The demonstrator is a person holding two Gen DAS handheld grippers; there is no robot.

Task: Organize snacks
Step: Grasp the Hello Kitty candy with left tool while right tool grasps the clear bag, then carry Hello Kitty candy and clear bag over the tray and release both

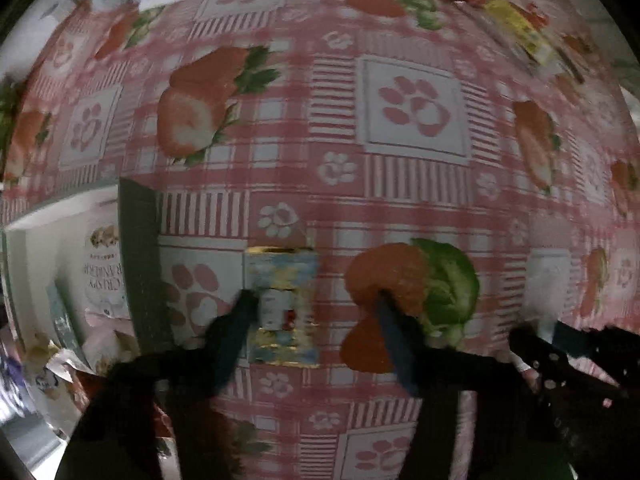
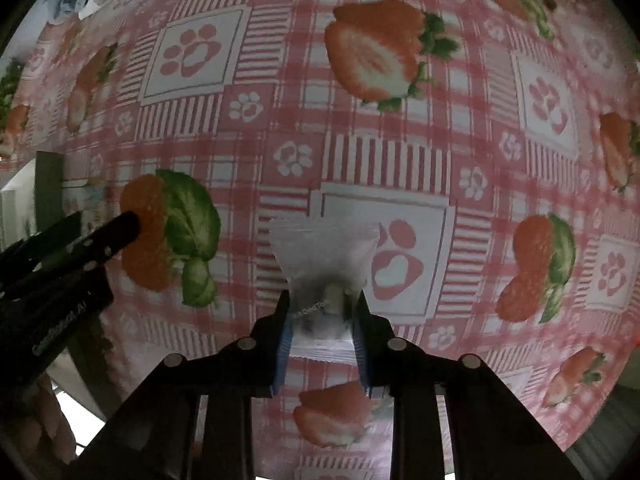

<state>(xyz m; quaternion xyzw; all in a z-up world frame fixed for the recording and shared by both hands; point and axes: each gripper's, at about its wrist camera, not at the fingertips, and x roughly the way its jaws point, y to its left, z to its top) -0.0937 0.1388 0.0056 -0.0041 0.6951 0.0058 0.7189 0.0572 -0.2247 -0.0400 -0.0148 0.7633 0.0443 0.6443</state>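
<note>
The right hand-held gripper (image 2: 323,322) has its blue-padded fingers (image 2: 285,344) pinched on a small clear plastic snack packet (image 2: 324,264), held over the worktop (image 2: 360,152) with its pink checked strawberry-and-paw-print cloth. The left hand-held gripper (image 2: 120,228) pokes in from the left edge, black fingertip over a printed strawberry.

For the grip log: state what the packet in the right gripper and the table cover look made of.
Packet: thin translucent plastic film, it seems; the cloth's print shows through and it puckers between the right gripper's fingers. Table cover: printed, faintly glossy, possibly vinyl; blur leaves that open.
</note>
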